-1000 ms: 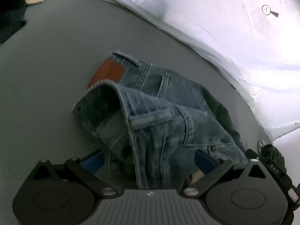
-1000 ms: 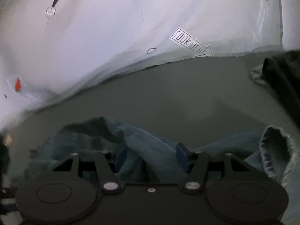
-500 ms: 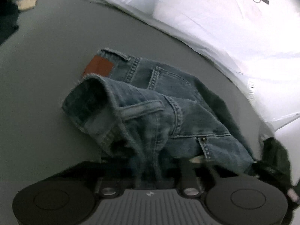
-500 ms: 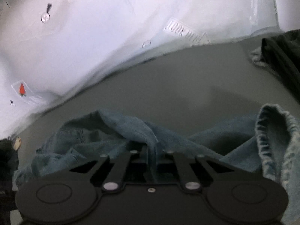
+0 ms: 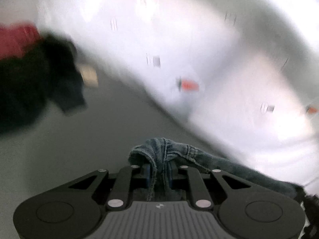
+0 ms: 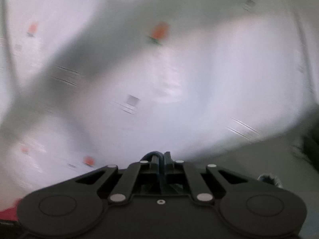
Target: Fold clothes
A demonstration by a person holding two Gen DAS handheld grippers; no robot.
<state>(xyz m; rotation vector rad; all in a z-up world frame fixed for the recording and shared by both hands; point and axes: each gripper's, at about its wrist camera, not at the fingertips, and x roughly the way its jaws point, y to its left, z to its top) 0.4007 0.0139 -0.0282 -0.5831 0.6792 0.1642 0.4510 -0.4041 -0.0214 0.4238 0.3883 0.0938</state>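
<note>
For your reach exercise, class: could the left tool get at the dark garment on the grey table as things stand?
Probably not yet. The left tool is shut on the jeans, so it has no free grip, though bare table lies between it and the dark garment.

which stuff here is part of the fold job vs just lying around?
In the job:
- jeans, bunched in the jaws
- left gripper, shut on the denim
- right gripper, shut on a fold of it

Lying about:
- dark garment
- red item, blurred
- white printed sheet
- grey table
</note>
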